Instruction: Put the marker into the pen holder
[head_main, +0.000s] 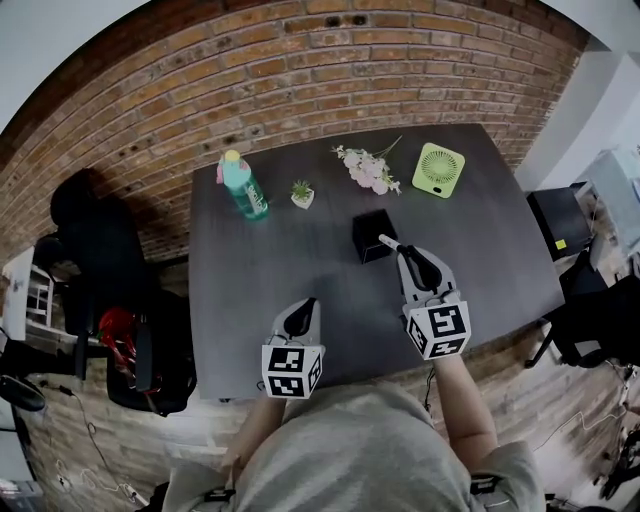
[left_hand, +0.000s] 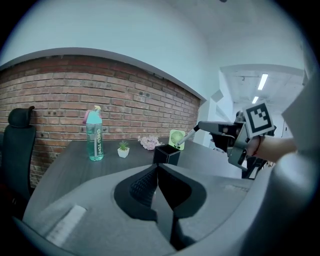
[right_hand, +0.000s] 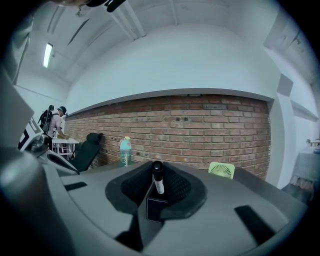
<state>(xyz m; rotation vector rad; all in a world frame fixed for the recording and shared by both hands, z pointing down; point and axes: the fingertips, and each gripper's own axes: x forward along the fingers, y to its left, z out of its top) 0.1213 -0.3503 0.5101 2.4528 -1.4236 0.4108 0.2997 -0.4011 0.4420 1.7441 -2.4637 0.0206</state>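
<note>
Head view: my right gripper clamped the marker, tilted toward the pen holder for dropping in; left gripper hung clenched, empty.

**Count Around the Pen Holder: Mostly Ones, One Pair**

One pen holder is standing on one table. Behind it, one bottle, one potted plant, one flower sprig and one fan are sitting. One marker is showing at its right edge. Two grippers are hovering in front of it: the left gripper and the right gripper. One chair is standing well to its left.
</note>
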